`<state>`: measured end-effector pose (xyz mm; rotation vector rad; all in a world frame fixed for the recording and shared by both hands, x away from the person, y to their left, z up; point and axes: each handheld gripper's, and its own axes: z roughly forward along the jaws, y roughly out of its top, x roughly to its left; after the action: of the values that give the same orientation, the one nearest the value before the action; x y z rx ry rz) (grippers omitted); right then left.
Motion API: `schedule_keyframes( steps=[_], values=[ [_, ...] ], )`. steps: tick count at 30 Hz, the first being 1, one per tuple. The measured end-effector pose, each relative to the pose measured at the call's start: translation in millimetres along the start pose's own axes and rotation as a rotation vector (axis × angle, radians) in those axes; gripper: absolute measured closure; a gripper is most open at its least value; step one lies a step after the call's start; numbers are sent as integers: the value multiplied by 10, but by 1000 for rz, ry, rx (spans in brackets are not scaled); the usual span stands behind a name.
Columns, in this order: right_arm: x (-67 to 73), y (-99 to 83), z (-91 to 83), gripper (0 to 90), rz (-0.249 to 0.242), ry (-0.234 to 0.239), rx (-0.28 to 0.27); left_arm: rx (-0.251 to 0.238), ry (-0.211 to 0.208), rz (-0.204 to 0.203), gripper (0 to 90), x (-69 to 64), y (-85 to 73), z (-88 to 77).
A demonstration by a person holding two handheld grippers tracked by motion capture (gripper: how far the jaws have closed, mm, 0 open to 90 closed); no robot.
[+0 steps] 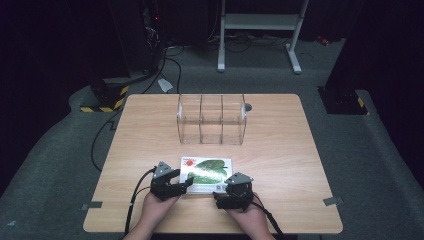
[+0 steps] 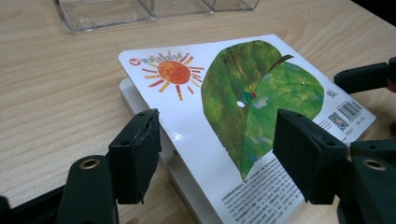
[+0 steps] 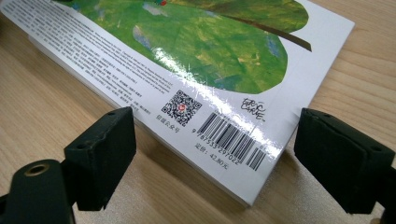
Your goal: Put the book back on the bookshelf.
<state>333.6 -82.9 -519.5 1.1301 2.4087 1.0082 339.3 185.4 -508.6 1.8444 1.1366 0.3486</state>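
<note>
1. Your book (image 1: 207, 172) lies flat on the bench (image 1: 280, 165), back cover up, in the lower middle of the high view, just below the clear organiser (image 1: 212, 119).
2. That organiser stands in the upper middle of the bench. It is a transparent box split by upright walls into three compartments side by side, and through the clear walls you see nothing but the wood of the bench in each.
3. In the left gripper view the organiser's base (image 2: 154, 9) runs along the top edge of the frame, and what you see of its compartments holds nothing.
4. Your left gripper (image 1: 172, 186) sits at the book's lower left corner. In its own view the jaws stand apart either side of that corner (image 2: 215, 154), pads clear of the cover, so it grips nothing.
5. Your right gripper (image 1: 231, 192) sits at the book's lower right corner. In its own view the jaws are wide apart with the barcode corner (image 3: 224, 135) between them, pads not touching the book.
6. The cover shows a big green leaf (image 2: 259, 100) and an orange sun (image 2: 173, 72); the barcode is at the lower right of the cover in the right gripper view.
7. A small grey round thing (image 1: 248, 106) lies on the bench just right of the organiser's top right corner; what it is you cannot tell.
</note>
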Motion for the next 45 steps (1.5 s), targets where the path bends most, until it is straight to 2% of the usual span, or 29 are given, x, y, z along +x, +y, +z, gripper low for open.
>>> schedule_keyframes(
  steps=[1,2,3,4,5,7,18,23,27,30,31,35,41,45],
  values=[
    [-1,-1,1,121,-2,1,1,-6,1,2,324,-5,3,-7],
    [13,-4,-3,120,20,2,9,-12,2,6,324,-8,6,-12],
    [4,-3,0,118,7,4,5,-17,-1,6,324,-13,10,-20],
    [11,-5,-1,117,19,3,7,-23,-2,6,325,-18,14,-27],
    [-4,-3,3,116,-1,4,0,-29,0,9,326,-19,17,-32],
    [2,-4,1,113,7,6,4,-29,-4,11,326,-18,22,-40],
    [15,-7,10,115,-15,-4,6,-67,-21,4,331,-28,44,-89],
    [12,-15,4,145,-2,-12,-6,-50,-21,1,333,-13,32,-77],
    [11,-17,5,148,16,-10,6,-37,-14,3,336,1,25,-60],
    [-6,-15,12,149,20,-2,11,-18,-11,-4,339,25,12,-40],
    [-1,-14,16,153,40,2,19,-11,-13,-11,341,38,7,-34],
    [-11,-12,18,161,33,8,15,17,-4,-29,339,89,-10,3],
    [-8,-11,20,164,32,5,14,36,-35,-77,335,130,0,56],
    [-4,-12,20,164,37,5,15,45,-51,-79,330,127,26,84]
  ],
)
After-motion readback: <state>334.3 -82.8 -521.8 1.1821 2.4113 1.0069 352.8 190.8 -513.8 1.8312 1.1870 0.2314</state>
